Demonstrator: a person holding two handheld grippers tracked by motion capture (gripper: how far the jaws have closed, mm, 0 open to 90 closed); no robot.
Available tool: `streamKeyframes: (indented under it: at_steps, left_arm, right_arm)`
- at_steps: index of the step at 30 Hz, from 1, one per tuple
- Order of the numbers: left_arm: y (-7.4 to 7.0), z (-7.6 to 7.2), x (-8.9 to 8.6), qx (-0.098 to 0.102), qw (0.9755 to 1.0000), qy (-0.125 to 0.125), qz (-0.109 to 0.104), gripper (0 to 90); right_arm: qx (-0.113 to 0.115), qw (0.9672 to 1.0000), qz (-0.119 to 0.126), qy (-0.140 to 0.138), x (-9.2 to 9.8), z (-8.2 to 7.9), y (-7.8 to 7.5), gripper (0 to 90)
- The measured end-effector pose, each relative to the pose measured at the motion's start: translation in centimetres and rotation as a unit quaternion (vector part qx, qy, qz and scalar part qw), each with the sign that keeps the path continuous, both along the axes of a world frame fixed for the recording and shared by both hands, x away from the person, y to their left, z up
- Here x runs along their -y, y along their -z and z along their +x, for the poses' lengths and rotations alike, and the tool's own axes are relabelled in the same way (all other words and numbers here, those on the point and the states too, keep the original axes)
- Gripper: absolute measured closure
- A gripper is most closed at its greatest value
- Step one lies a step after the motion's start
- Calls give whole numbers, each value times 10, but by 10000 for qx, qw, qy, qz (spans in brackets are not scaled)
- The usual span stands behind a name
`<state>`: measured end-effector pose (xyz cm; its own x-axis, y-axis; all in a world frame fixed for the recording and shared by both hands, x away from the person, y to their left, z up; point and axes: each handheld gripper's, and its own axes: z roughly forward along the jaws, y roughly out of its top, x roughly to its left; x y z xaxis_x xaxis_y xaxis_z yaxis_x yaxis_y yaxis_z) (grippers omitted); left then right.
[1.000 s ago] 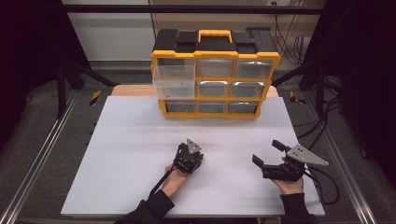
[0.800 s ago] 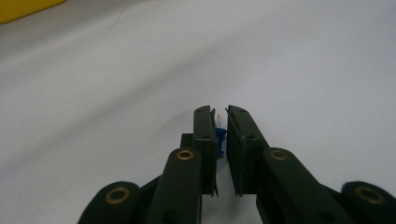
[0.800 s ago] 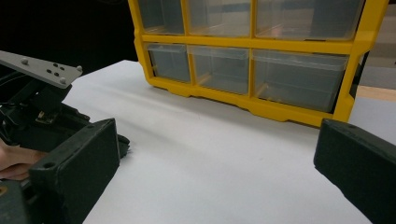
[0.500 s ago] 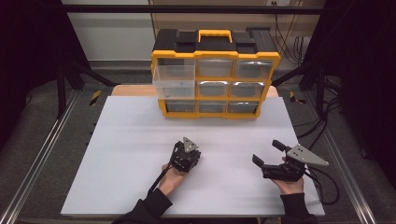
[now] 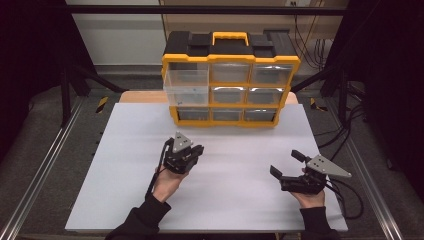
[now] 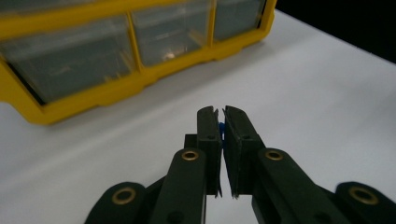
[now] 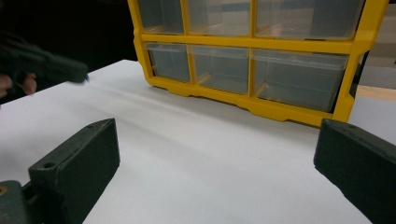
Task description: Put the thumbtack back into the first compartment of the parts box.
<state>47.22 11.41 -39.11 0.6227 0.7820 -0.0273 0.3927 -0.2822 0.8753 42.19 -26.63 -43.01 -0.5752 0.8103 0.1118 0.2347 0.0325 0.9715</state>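
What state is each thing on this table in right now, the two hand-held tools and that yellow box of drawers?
Left gripper: fingers shut on a small blue thing, held off the table.
Right gripper: fingers wide open, nothing between them.
Yellow drawer box: upright at the far edge of the table.
Middle-left drawer: pulled out.
Other drawers: pushed in.

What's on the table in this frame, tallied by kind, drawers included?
Yellow and black drawer organizer: 1
Clear drawers in it, one of them pulled out: 9
Hand-held grippers: 2, the left gripper shut on a small blue item, the right gripper open
Small blue items: 1
Total: 13
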Motion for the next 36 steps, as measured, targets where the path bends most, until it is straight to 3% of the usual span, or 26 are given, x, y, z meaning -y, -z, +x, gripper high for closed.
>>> streamKeyframes:
  at_steps: [4,10,15,25,27,31,36]
  left_arm:
    - [-28,-1,-12,211,9997,16,-101,844]
    - [-59,-1,-22,437,9990,56,-58,844]
    - [-84,-1,-26,639,9979,56,-123,844]
    - [-134,4,-25,1001,9950,35,-21,843]
    - [-142,6,-25,1056,9944,-1,-93,843]
    - [-157,14,-23,1196,9928,-91,-32,841]
    - [-167,35,-23,1182,9927,-244,-30,840]
  right_arm:
    - [6,10000,5,24,0,0,0,13]
    - [3,10000,31,26,0,0,0,13]
    - [-12,10000,0,25,0,0,0,13]
    - [14,10000,-6,21,1,0,0,13]
    - [26,10000,13,19,0,0,0,13]
    - [9,10000,38,29,0,0,0,13]
    - [9,10000,8,25,0,0,0,13]
